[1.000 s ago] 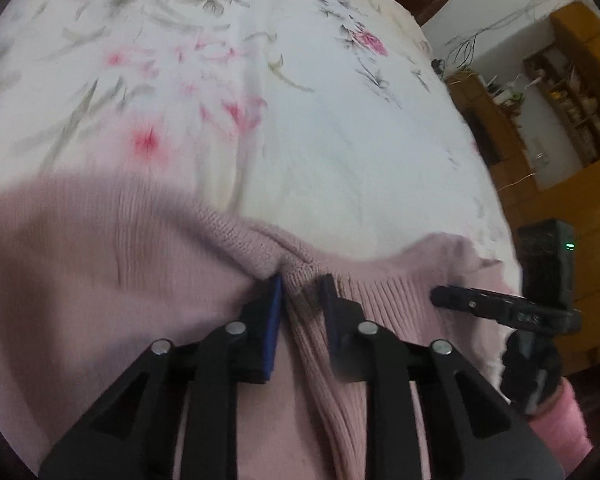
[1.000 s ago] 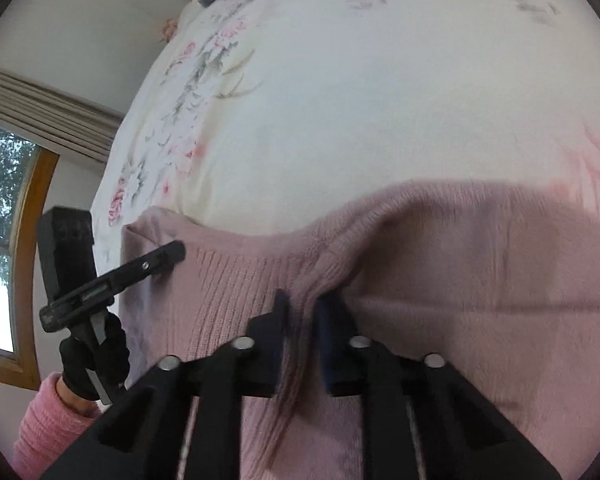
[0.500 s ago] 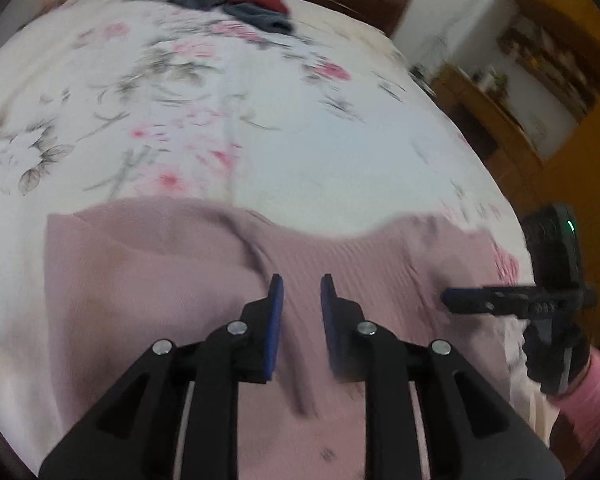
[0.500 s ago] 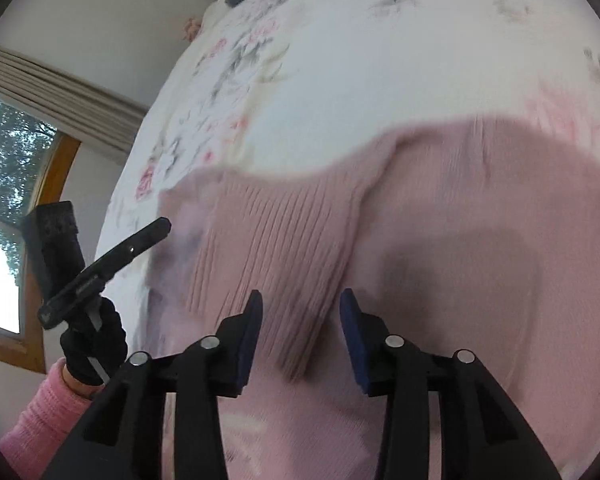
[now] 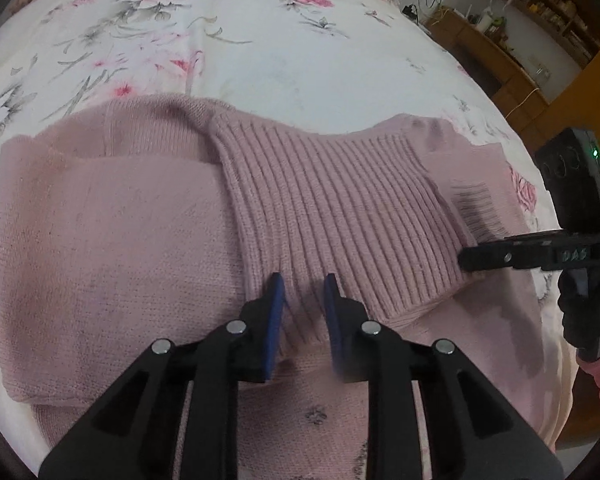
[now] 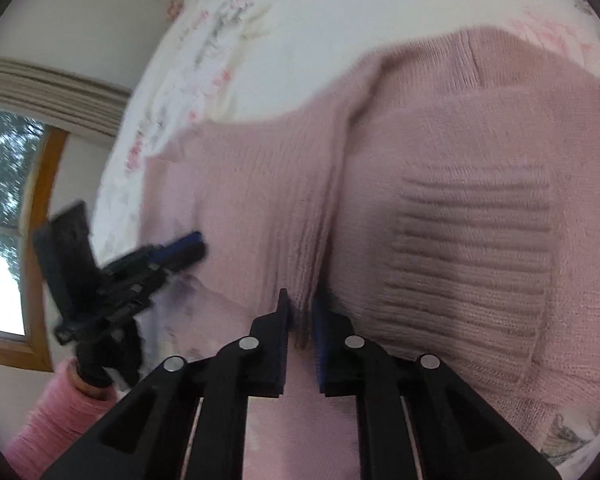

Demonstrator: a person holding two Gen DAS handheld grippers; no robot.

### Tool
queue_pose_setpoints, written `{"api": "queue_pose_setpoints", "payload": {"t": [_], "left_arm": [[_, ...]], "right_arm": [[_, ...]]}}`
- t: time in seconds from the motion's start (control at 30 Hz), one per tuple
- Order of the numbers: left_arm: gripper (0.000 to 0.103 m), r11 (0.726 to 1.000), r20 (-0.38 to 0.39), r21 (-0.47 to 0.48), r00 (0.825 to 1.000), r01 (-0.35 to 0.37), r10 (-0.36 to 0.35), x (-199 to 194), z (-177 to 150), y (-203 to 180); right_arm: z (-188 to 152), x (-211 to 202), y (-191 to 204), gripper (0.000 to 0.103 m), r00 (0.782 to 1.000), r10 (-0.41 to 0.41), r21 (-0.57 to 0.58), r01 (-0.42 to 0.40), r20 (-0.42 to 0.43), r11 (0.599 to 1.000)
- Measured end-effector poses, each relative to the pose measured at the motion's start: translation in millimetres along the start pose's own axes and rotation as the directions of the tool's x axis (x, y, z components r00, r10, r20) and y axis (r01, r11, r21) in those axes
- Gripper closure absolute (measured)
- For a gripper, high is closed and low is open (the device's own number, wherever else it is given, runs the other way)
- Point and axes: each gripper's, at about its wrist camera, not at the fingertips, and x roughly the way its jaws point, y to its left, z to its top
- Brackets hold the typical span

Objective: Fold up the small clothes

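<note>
I see a bed under a white floral bedspread (image 5: 284,60); wooden shelving (image 5: 540,32) cluttered along a pale wall — and a wood-framed window (image 6: 16,240), daylight and trees beyond, curtain (image 6: 48,88) above.

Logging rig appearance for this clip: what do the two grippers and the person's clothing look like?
Both the left gripper and the right gripper are matte black with blue-padded jaws and silver pivot bolts. The right gripper's body shows a green light. Pink knit sleeves and black gloves are worn.
</note>
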Motion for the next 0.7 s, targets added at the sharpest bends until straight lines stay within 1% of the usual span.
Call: {"api": "queue_pose_setpoints", "payload": {"t": [0.1,0.17,0.23,0.3,0.33,0.37,0.43,0.5,0.53,0.57,0.6,0.63,0.67,0.7], "left_arm": [[0.081,0.999,-0.004,0.018,1.0,-0.03,0.03,1,0,-6],[0.081,0.999,-0.006,0.002,0.999,-0.039,0.039,-2,0,-7],[0.082,0.998,-0.004,-0.02,0.998,-0.055,0.055,-10,-4,-8],[0.074,0.997,0.005,-0.043,0.998,-0.069,0.069,-27,-15,-11],[0.066,0.995,0.014,-0.047,0.996,-0.084,0.085,-39,-24,-12],[0.059,0.993,0.023,-0.043,0.994,-0.108,0.109,-54,-37,-15],[0.057,0.99,0.031,-0.039,0.99,-0.139,0.14,-76,-58,-18],[0.051,0.981,0.026,-0.057,0.982,-0.183,0.184,-104,-89,-19],[0.045,0.977,0.018,-0.074,0.979,-0.2,0.201,-118,-106,-19],[0.043,0.972,0.009,-0.087,0.975,-0.218,0.22,-128,-118,-18],[0.043,0.964,-0.002,-0.106,0.97,-0.243,0.244,-142,-136,-16],[0.041,0.958,-0.013,-0.127,0.967,-0.256,0.256,-154,-150,-14],[0.04,0.952,-0.026,-0.158,0.964,-0.264,0.263,-168,-169,-11],[0.039,0.948,-0.032,-0.18,0.965,-0.262,0.26,-178,-181,-9]], "right_arm": [[1,5,-9,0.094,1.0,0.022,0.031,-0.022,0.002,0.999],[2,5,-11,0.094,0.999,0.034,0.027,-0.034,0.007,0.999],[-1,0,-9,0.092,0.999,0.042,0.017,-0.043,0.021,0.999],[-11,-18,-8,0.078,0.997,0.04,0.023,-0.041,0.065,0.999],[-21,-31,-5,0.075,0.995,0.029,0.015,-0.03,0.096,0.999],[-32,-43,-3,0.072,0.993,0.006,0.011,-0.008,0.12,1.0],[-58,-66,-1,0.072,0.989,-0.026,0.01,0.025,0.143,1.0],[-98,-90,2,0.071,0.984,-0.051,0.019,0.049,0.168,0.999],[-122,-101,3,0.07,0.982,-0.076,0.029,0.072,0.176,0.997],[-142,-111,4,0.067,0.977,-0.101,0.045,0.094,0.185,0.995],[-160,-117,6,0.064,0.975,-0.12,0.062,0.11,0.189,0.992],[-185,-126,7,0.064,0.972,-0.141,0.08,0.128,0.188,0.989],[-203,-131,9,0.064,0.969,-0.16,0.089,0.146,0.188,0.985],[-224,-137,13,0.064,0.962,-0.194,0.097,0.178,0.19,0.979]]}}
